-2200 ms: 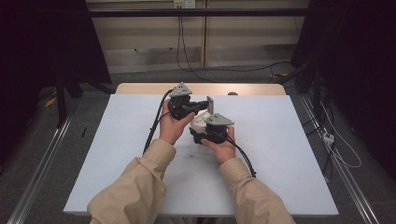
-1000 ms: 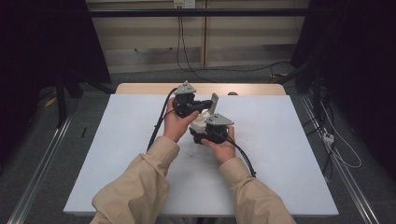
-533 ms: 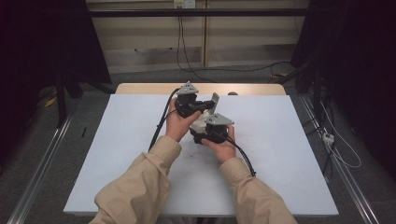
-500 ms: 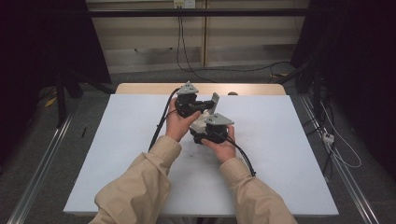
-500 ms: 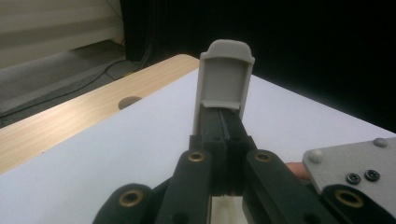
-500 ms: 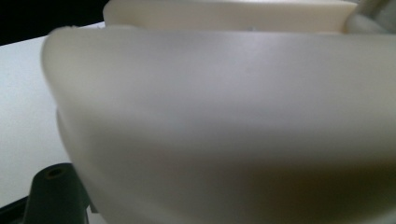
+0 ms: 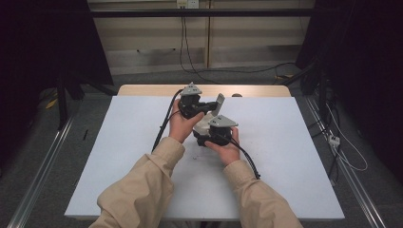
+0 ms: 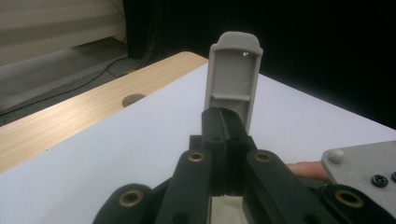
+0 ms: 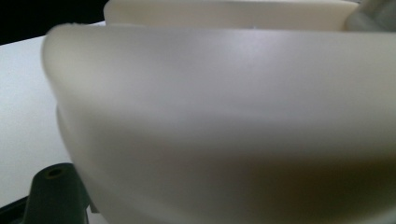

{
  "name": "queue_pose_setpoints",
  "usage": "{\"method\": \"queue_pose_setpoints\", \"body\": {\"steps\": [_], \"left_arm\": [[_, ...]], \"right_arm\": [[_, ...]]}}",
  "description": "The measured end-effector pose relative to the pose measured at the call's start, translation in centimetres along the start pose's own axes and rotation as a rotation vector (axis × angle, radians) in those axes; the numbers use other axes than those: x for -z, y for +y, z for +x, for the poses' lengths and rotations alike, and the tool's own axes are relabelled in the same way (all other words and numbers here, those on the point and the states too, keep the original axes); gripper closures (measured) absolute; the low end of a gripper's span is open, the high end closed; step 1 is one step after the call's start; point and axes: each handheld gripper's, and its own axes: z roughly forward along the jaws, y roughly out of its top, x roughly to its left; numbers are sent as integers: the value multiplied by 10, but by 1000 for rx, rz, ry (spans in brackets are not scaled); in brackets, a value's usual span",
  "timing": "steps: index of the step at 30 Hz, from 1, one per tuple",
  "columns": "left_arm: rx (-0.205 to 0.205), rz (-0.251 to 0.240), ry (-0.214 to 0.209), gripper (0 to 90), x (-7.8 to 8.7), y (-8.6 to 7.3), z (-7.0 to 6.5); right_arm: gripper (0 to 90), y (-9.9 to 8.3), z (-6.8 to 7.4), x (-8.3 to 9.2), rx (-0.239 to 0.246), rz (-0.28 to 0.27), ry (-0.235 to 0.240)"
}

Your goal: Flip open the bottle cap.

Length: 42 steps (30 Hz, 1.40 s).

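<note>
Two claws are held close together over the middle of the white tabletop [image 7: 294, 156], slightly toward the far side. The left claw [image 7: 209, 105] is seen in the high view just behind and left of the right claw [image 7: 202, 130]; the two bodies are nearly touching.

Left claw: jaws are pressed together, seen clearly in the left gripper view [image 8: 225, 128]. A grey plastic flap [image 8: 232, 79] is seen rising upright right behind the jaw tips. Its lower edge appears to be pinched between them, but the actual contact is hidden by the jaws, so a grip can't be confirmed for sure. The flap is shown w/ a rounded top and a recessed inner face w/ a small ledge. In the high view the same flap [image 7: 219, 101] is seen sticking up, tilted, just right of the left claw.

Right claw: clamped on a cream-white plastic piece [image 9: 224, 116], which is pressed up close to the camera in the right gripper view and is blurred; a rounded edge is made out at its left. In the high view this piece [image 7: 204, 124] is seen between the two claws, just above the tabletop, w/ the flap joined at its far end.

Beige sleeves [image 7: 142, 190] are seen coming in from the bottom. A black cable [image 7: 164, 124] is trailed from the left claw across the tabletop. A fingertip [image 8: 306, 169] is visible at lower right in the left gripper view. A wooden edge strip [image 7: 142, 89] is seen at the far side of the tabletop.
</note>
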Motion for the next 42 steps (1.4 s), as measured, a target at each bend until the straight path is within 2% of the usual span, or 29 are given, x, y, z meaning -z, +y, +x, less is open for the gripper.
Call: {"method": "queue_pose_setpoints", "body": {"steps": [24,40,42], "left_arm": [[-17,17,-3,900,-7,0,0],[-15,23,-12,900,-11,0,2],[-5,20,-14,900,-11,0,1]], "right_arm": [[184,0,0,0,-1,6,-1],[184,0,0,0,1,6,1],[184,0,0,0,0,6,2]]}}
